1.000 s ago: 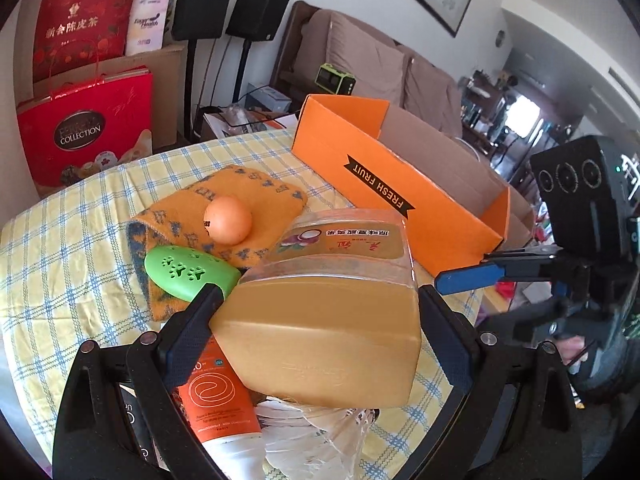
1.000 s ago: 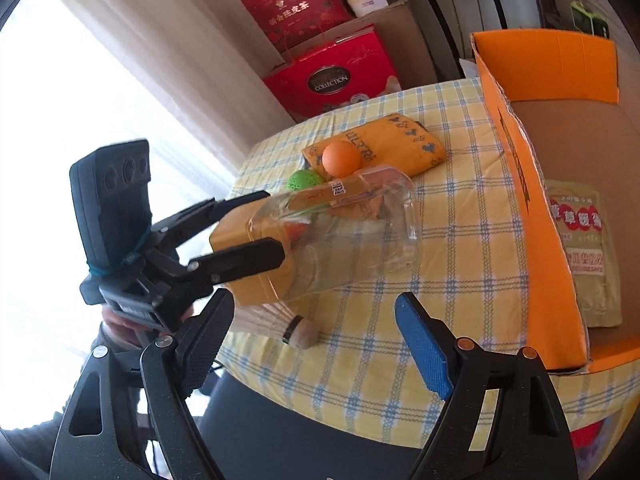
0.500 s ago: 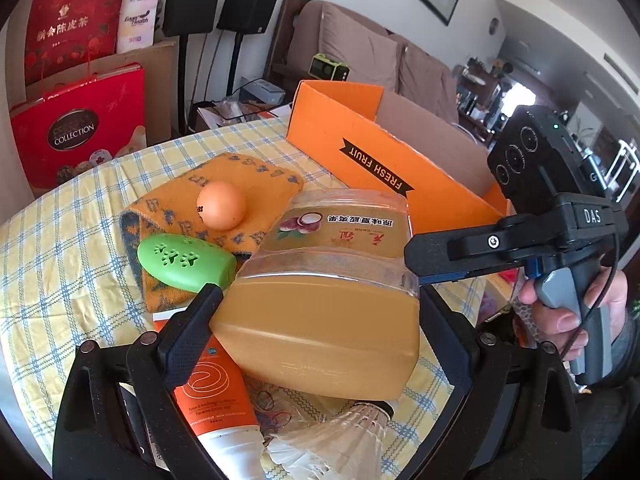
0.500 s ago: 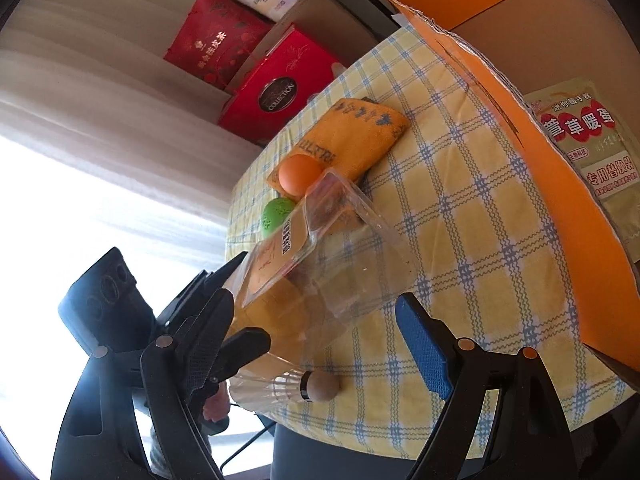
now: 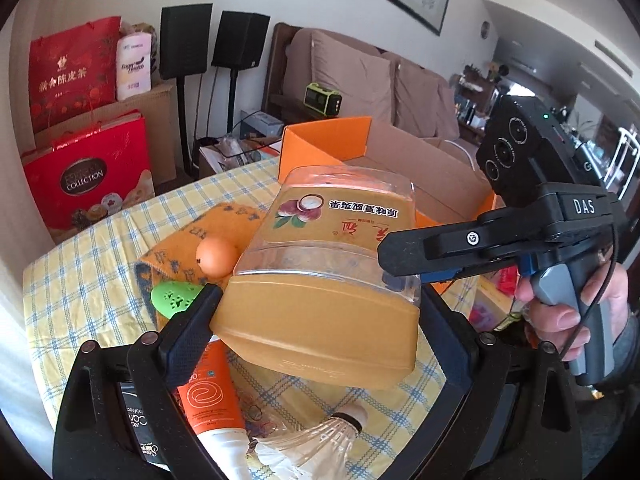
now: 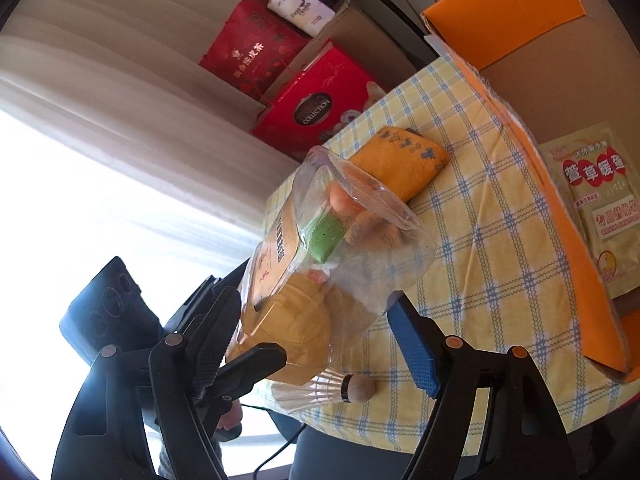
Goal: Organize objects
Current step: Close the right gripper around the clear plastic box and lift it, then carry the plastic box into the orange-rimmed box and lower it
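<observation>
My left gripper [image 5: 316, 320] is shut on the tan lid end of a clear plastic jar [image 5: 336, 256] and holds it tilted above the table. My right gripper [image 6: 316, 332] is open around the jar's clear body [image 6: 352, 256], with its blue pad [image 6: 412, 344] at the jar's side; it also shows in the left wrist view [image 5: 404, 264] at the jar's right side. The orange cardboard box [image 5: 320, 148] lies behind; a snack packet [image 6: 596, 208] lies inside it.
On the checked tablecloth [image 5: 80, 264] lie an orange towel [image 5: 224, 224], an orange ball [image 5: 216, 256], a green case [image 5: 176, 296], an orange tube [image 5: 208, 400] and a shuttlecock [image 5: 312, 444]. Red gift bags [image 5: 84, 176] stand behind the table.
The left gripper has lifted and tilted the jar. The right gripper has rolled and closed in from the right until its fingers bracket the jar's clear body.
</observation>
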`<state>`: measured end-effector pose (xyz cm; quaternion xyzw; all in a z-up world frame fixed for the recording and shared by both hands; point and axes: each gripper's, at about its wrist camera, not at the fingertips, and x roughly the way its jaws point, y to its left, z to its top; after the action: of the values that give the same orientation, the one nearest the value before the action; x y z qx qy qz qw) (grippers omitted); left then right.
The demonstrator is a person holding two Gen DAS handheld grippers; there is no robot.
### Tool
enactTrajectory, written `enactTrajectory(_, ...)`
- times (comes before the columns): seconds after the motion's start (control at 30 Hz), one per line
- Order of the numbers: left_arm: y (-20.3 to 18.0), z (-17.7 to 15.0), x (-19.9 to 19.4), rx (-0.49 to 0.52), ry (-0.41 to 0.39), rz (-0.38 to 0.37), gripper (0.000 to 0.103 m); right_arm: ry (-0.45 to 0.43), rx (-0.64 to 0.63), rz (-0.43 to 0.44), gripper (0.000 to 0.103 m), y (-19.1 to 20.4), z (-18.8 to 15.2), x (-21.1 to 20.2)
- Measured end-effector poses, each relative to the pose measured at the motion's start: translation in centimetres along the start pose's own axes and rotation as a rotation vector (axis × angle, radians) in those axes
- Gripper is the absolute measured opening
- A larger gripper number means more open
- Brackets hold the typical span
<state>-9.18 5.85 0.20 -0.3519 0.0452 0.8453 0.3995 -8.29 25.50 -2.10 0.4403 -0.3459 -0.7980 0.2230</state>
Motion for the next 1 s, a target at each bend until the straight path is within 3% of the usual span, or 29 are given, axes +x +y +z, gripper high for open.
enactTrajectory(0.33, -5.6, 4.0, 1.8, 0.047, -0.022, 0.010, 0.095, -0.071, -0.059, -0.058, 0.077, -0.5, 2.3, -5.9)
enactTrajectory(0.63, -10.6, 7.2, 5.8, 0.040, 0.015, -0.025, 0.095, -0.132, -0.022, -0.109, 0.077, -4.4, 4.1, -11.4)
enactTrajectory(1.0, -16.8, 10.2, 12.1, 0.159, 0.110, -0.032, 0.095, -0.211, 0.051, -0.209, 0.079, -9.2, 5.7, -17.3)
